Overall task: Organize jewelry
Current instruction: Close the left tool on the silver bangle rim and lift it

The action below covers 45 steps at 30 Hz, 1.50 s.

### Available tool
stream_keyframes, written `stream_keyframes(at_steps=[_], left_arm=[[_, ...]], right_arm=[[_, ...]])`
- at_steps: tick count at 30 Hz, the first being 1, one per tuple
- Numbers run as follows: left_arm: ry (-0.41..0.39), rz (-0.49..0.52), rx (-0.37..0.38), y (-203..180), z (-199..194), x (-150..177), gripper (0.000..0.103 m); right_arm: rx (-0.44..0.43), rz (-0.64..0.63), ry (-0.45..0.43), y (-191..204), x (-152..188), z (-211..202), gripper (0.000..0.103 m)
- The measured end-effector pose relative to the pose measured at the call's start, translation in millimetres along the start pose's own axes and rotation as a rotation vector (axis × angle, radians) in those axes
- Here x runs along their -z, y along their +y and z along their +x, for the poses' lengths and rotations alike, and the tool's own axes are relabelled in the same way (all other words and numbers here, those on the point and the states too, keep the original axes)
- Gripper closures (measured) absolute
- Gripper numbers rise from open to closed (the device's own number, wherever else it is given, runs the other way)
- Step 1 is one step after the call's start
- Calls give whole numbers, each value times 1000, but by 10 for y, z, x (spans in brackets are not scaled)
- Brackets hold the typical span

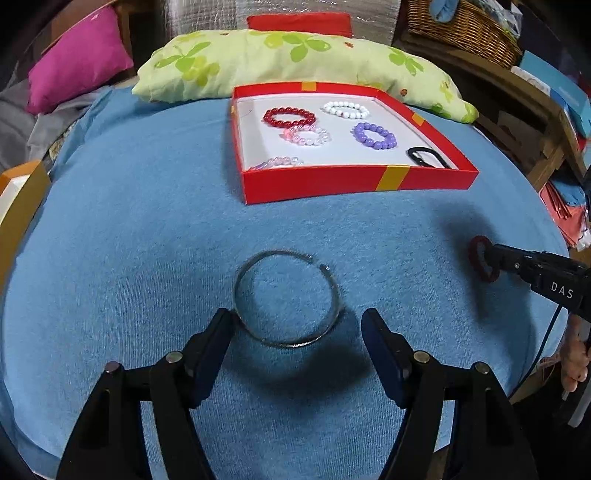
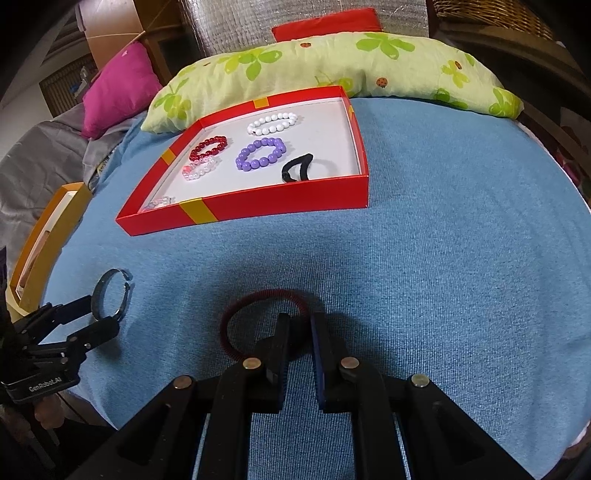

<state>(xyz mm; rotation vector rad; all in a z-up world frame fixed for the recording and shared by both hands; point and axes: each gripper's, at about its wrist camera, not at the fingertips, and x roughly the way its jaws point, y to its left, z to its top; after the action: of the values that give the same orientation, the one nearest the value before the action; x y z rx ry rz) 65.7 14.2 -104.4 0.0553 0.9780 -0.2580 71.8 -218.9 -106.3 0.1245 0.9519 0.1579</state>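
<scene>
A silver bangle lies on the blue cloth. My left gripper is open around its near half, one finger on each side; it also shows in the right wrist view. My right gripper is nearly shut on the right side of a dark red hair band; it shows in the left wrist view with the band. The red box holds red, white, purple, pink-and-clear and clear bead bracelets and a black hair tie.
A green floral pillow lies behind the box, a magenta cushion at far left. A yellow box sits at the cloth's left edge. A wicker basket stands at back right. The cloth drops off at left and right.
</scene>
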Motion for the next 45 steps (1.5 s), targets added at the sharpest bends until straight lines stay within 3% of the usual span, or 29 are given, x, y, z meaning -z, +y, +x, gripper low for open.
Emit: stream_keyframes(at_steps=[1,3,5,7,12,13,14,16,20,26,30,31,33,45], left_arm=[[-3,1,5,-6,0,-9,44],[-10,1,25,-28,-3,-28,51],[-8,-5,42,-42,-1,-36,71],[5,-18,64,-51,21,-40,75],[8,-17,61,-82,26,-39,75],[10,-17,72,-81,18,-38,70],[13,-19,89,-77,10,-39,55],[-6,-33,104,-70,-43,-36,36],[-47,-9,125,-124,-128,-46,30],[16,62,96,-281,49,-18,29],[-10,102,74,-317,58,6,29],[-16,91,70,-301,61,2,30],[-32,71,65,-270,56,-5,42],[-79,41,71,-310,-70,-92,42]], right_arm=[[-2,-1,-2,0,1,-6,91],[-9,7,-5,-8,-2,-14,92],[-17,19,-9,-23,-8,-25,92],[-23,30,-11,-35,-11,-38,92],[-29,40,-10,-39,-18,-43,93],[-29,44,-4,-46,-16,-33,92],[-28,47,1,-56,-14,-23,92],[-36,56,9,-78,-16,-7,93],[-37,57,13,-74,-14,8,93],[-34,51,13,-71,-9,12,93],[-33,49,11,-73,-6,9,93],[-32,46,10,-70,-5,9,93],[-29,42,8,-66,0,5,93],[-47,48,-47,-51,-37,-126,94]])
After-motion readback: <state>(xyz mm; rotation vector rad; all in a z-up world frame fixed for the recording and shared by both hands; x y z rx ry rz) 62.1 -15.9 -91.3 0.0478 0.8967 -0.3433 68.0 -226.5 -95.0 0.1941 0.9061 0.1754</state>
